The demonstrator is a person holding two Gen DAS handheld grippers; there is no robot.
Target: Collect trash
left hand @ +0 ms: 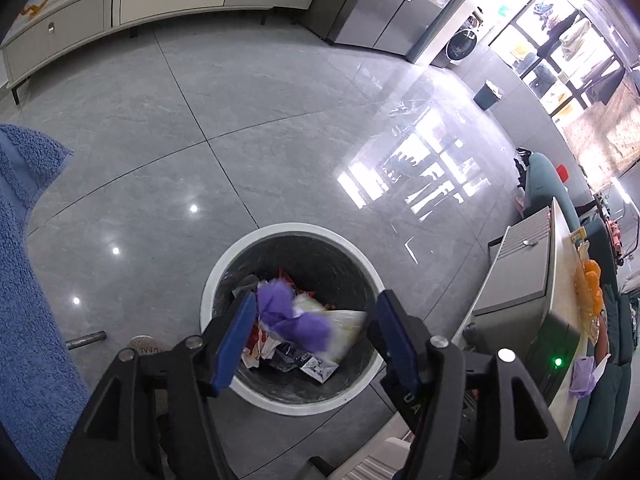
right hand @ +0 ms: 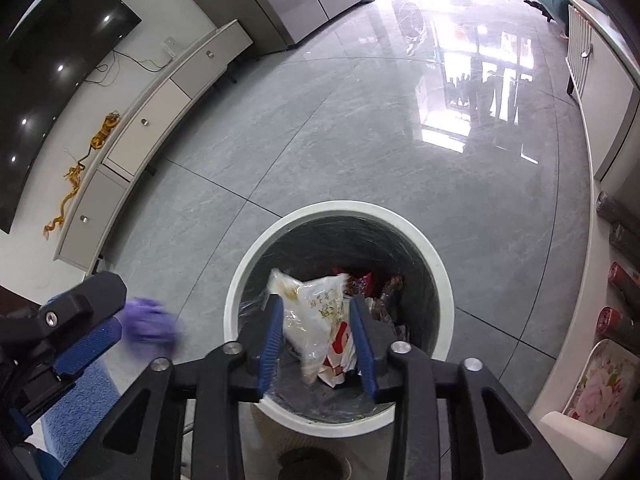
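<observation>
Two trash bits over bin (left hand: pixel 208 280): purple wad (left hand: pixel 294 320), stained white bag (right hand: pixel 316 312).

The trash bin (right hand: pixel 340 210) is standing on the tiled floor (right hand: pixel 360 128), wrappers lying in it. Directly over its opening, the right hand-held gripper (right hand: pixel 318 344) is hanging with a plastic bag (right hand: pixel 316 312) between its fingers. The left hand-held gripper (left hand: pixel 312 340) is hovering over the bin too, a crumpled tissue (left hand: pixel 292 316) between its parted fingers. A TV cabinet (right hand: pixel 160 108) is standing well behind the bin, against the wall.
</observation>
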